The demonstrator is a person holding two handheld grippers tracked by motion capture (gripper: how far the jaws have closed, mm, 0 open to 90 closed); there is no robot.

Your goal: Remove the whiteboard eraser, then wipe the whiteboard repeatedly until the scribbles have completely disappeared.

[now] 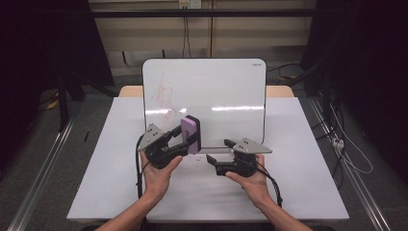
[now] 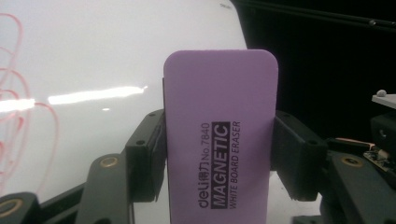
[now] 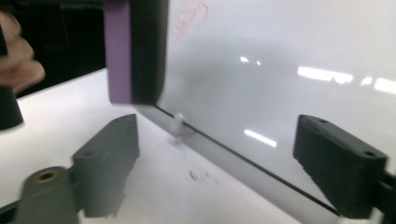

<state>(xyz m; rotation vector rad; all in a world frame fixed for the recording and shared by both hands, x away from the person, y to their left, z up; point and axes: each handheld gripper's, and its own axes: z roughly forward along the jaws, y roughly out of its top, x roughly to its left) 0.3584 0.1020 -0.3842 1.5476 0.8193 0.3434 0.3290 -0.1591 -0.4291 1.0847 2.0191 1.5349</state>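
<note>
Near the middle of the high view, my left tongs (image 1: 188,136) squeeze the purple eraser (image 1: 190,134).
My right tongs (image 1: 220,150) stand wide with nothing between them. Red scribbles (image 1: 163,98) are on the whiteboard (image 1: 216,91), upper left, not wiped yet. I think all the rubbing is left to do.

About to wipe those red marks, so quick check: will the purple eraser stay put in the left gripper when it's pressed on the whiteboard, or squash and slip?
The eraser probably stays put: the left gripper clamps both long edges squarely. It looks like light foam with a dark felt layer, so expect slight give. Its smooth sides might slip under hard pressure against the whiteboard.
</note>
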